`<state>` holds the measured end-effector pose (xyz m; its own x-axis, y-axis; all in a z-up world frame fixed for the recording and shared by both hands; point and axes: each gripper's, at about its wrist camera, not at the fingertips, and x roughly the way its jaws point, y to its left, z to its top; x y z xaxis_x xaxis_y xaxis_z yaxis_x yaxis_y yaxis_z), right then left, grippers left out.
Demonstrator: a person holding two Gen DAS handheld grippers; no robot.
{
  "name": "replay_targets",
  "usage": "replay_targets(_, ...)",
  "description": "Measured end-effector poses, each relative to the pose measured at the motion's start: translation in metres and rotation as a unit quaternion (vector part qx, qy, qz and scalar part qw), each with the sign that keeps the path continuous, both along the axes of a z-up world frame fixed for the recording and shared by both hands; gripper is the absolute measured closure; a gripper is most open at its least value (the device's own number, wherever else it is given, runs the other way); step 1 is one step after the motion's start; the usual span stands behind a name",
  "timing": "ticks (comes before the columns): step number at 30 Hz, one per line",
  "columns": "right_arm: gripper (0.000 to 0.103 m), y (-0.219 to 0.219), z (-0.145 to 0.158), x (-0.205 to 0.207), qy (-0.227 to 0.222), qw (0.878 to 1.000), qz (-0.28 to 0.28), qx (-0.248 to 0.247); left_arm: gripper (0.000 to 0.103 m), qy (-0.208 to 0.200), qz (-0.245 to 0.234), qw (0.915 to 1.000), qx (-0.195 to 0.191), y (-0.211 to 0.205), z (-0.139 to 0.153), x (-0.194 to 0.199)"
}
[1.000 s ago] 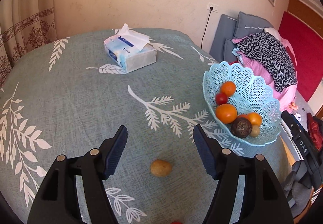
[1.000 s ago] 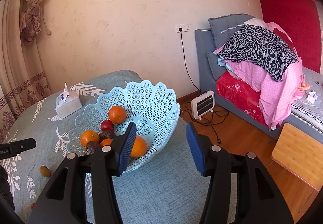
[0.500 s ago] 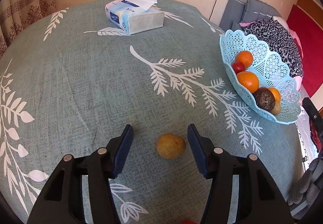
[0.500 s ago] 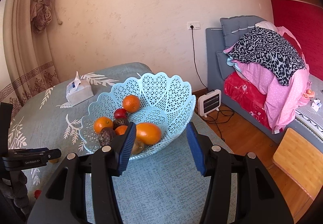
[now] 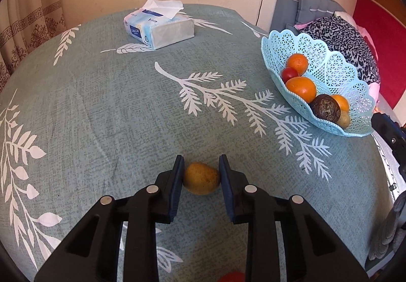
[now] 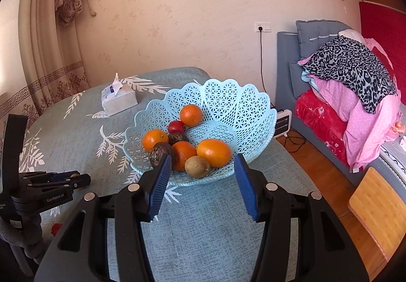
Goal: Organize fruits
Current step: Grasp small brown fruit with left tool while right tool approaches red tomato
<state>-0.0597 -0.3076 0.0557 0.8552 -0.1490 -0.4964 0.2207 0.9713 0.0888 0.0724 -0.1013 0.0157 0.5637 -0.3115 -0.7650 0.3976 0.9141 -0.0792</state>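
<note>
Nearest in the left wrist view, the left gripper [image 5: 201, 173] has just closed its ribbed blue pads onto a small yellow-brown fruit [image 5: 201, 178], matte and egg-shaped, which sits on the cloth between the black plastic jaws with a pad touching each side. A glossy red fruit [image 5: 232, 277] peeks in at the bottom edge, mostly hidden. The desk [image 5: 101, 109] is round and draped in a woven grey-green cloth printed with white fern-like sprigs. Farther off to the right stands a pale blue plastic basket [image 5: 330, 71] with a lattice wall and scalloped rim, holding smooth oranges, a small shiny red fruit, a wrinkled dark round fruit and a dull brownish one. Beyond, near the far edge of the desk, lies a soft tissue pack [image 5: 159, 28] with a white sheet sticking up.

In the right wrist view, the right gripper [image 6: 201, 181] hangs above the cloth just in front of the basket, its jaws parted and nothing between them. Behind the basket are a plastered wall, a gathered curtain [image 6: 50, 35] and a bed [image 6: 342, 94] piled with pink and leopard-print fabric.
</note>
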Motion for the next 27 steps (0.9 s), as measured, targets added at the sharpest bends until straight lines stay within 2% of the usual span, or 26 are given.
replay_targets(5,0.050,0.015,-0.002,0.000,0.013,0.999,0.032,0.006,0.075,-0.009,0.017,0.9996,-0.020,0.012,0.009,-0.001)
replay_targets(10,0.050,0.043,-0.008,0.001,0.042,0.994,0.100,0.026,0.075,-0.033,0.043,0.9982,-0.026,0.028,0.022,-0.003)
replay_targets(13,0.050,0.067,-0.012,0.002,0.065,0.984,0.158,0.040,0.075,-0.044,0.058,0.9969,-0.030,0.037,0.027,-0.004)
replay_targets(18,0.050,0.108,-0.024,0.005,0.110,0.961,0.244,0.063,0.075,-0.060,0.077,0.9947,-0.032,0.049,0.034,-0.006)
replay_targets(23,0.050,0.146,-0.033,0.006,0.140,0.943,0.298,0.043,0.075,-0.073,0.084,0.9934,-0.027,0.053,0.037,-0.010)
replay_targets(27,0.052,0.168,-0.039,0.008,0.154,0.935,0.319,0.020,0.075,-0.072,0.084,0.9933,-0.033,0.056,0.038,-0.010)
